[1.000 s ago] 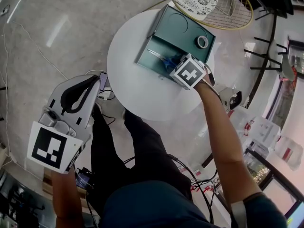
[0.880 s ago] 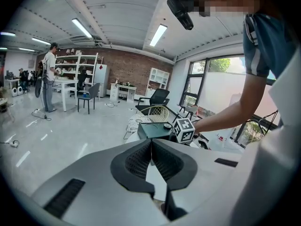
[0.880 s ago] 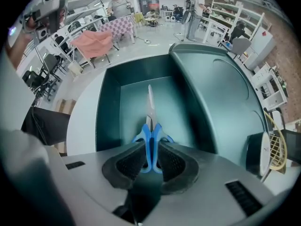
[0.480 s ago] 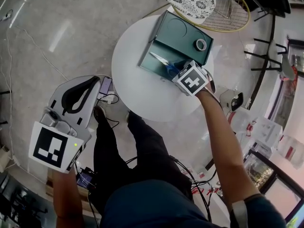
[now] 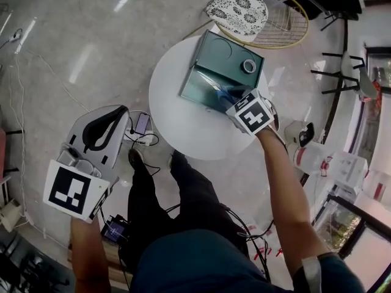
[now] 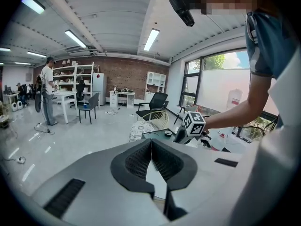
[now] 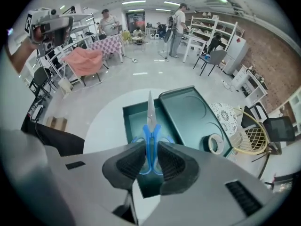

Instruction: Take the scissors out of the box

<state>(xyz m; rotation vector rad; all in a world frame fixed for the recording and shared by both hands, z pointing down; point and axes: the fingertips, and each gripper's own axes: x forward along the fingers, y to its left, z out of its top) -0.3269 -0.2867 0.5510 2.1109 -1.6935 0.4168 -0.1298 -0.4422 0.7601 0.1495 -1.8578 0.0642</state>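
white table [image 5: 177, 124], teal box [image 5: 204, 89] far side. right gripper [image 7: 150, 149] clamped on scissors [image 7: 150, 126]: grab done, lift-out left. left gripper [image 6: 151, 149] closed, empty, near left.

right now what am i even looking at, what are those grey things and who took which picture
No robot: a person holds a two-jaw gripper in each hand. One picture comes from a camera on the person's head, looking down; the other two from cameras riding on the grippers. On the round white table stands an open green box, a tape roll on its lid. The right gripper is shut on blue-handled scissors at the box. The left gripper, shut and empty, is held away from the table.
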